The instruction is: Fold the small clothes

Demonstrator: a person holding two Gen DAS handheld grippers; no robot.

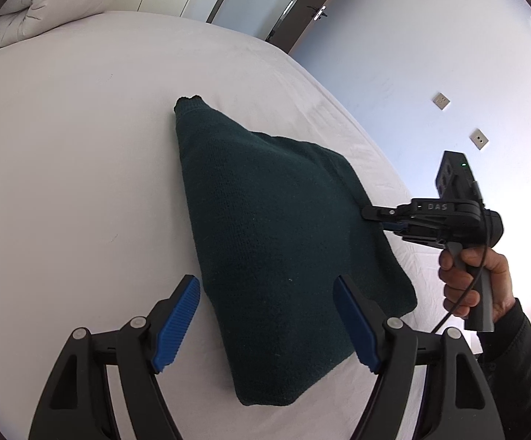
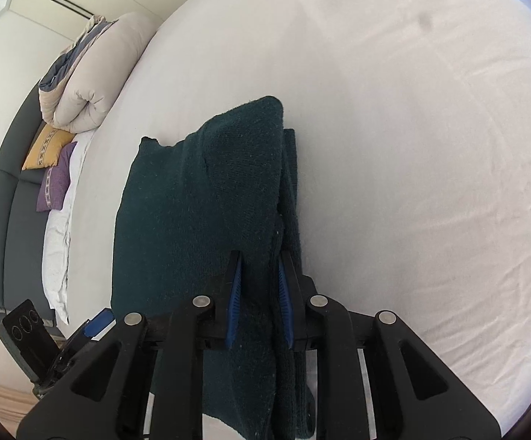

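White bed [image 1: 82, 146] bears the half-folded sweater [image 1: 272, 238]; right gripper [image 2: 258, 304] pinches its edge, left gripper [image 1: 265, 322] spread wide above, folds remain.

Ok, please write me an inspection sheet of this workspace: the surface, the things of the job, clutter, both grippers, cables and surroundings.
Surface: bed with white sheet, lightly creased.
Job's things: one dark green knit garment, partly folded, lying on the sheet; its edge nearest the right gripper is doubled into layers.
Clutter: nothing seen on the sheet near the garment.
Grippers: left gripper open, above the garment's near end, pads not pressing it. Right gripper shut on the garment's layered edge.
Cables: one black cable hangs from the right gripper's handle.
Surroundings: rolled beige duvet, yellow cushion and purple cushion at the headboard; wall sockets; door.
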